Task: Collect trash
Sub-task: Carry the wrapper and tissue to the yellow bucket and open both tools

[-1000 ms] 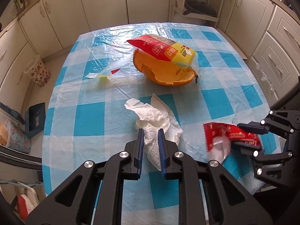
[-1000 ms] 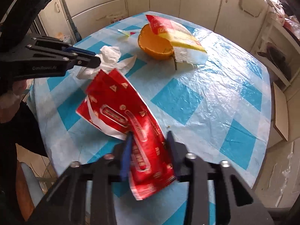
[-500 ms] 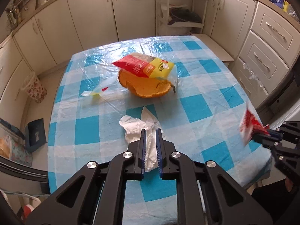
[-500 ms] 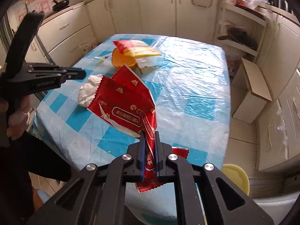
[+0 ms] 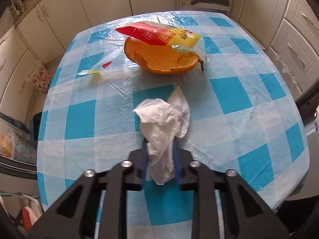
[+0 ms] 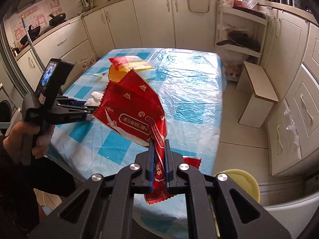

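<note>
Midway through a kitchen cleanup: checked table partly cleared, with two pieces of trash lifted and more left lying. Far on the cloth, an orange gourd shell capped by a red-and-yellow bag; left of it, a clear plastic scrap, untouched. Nearer, a crumpled white tissue clamped in the left gripper, jaws pressed on its lower end after closing a little further, upper part bunched above the cloth. Off the near right corner, a red wrapper pinched by its tail in the right gripper, jaws nearly together, sheet hanging clear of the table. Low at right, beside the table, a pale yellow rim, seemingly a bin and the likely drop point. Nothing seen binned yet; shell, bag and scrap yet to go.
</note>
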The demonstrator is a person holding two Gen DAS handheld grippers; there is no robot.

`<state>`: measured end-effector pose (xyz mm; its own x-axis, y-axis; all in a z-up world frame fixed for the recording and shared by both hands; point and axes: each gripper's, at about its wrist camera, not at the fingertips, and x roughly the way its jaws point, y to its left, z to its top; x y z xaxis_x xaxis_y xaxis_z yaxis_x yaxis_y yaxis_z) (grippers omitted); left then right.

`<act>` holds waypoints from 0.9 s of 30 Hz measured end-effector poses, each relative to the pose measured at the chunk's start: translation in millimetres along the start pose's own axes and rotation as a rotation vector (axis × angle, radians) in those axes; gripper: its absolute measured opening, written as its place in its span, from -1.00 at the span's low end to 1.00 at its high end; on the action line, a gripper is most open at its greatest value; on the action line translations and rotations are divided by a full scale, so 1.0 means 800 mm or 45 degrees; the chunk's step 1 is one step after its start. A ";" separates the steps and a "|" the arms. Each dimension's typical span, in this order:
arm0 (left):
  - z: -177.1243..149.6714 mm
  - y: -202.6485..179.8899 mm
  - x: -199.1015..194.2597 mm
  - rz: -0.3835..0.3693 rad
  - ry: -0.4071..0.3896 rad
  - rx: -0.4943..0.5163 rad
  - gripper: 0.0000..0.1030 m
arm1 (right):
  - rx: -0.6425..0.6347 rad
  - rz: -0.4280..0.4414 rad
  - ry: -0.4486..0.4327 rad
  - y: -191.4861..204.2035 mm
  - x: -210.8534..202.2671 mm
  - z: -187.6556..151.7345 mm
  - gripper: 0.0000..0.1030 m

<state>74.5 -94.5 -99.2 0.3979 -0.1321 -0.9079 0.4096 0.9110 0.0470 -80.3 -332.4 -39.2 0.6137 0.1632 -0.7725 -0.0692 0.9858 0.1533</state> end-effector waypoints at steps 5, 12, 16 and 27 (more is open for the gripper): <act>0.005 -0.036 -0.028 -0.170 -0.084 0.046 -0.75 | 0.120 -0.106 0.053 -0.048 -0.001 -0.019 -0.82; 0.010 -0.139 -0.088 -0.410 -0.238 0.249 -0.75 | 0.356 -0.342 0.177 -0.137 0.002 -0.058 -0.81; 0.010 -0.199 -0.092 -0.499 -0.226 0.337 -0.75 | 0.437 -0.390 0.312 -0.172 0.025 -0.089 -0.79; -0.020 -0.351 -0.081 -0.604 -0.122 0.510 -0.74 | 0.710 -0.329 0.396 -0.232 0.039 -0.136 -0.17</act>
<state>-79.3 -335.9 -60.2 0.1614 -0.5374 -0.8277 0.8282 0.5299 -0.1826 -133.7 -506.1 -159.2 0.2962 0.0118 -0.9550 0.5151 0.8401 0.1701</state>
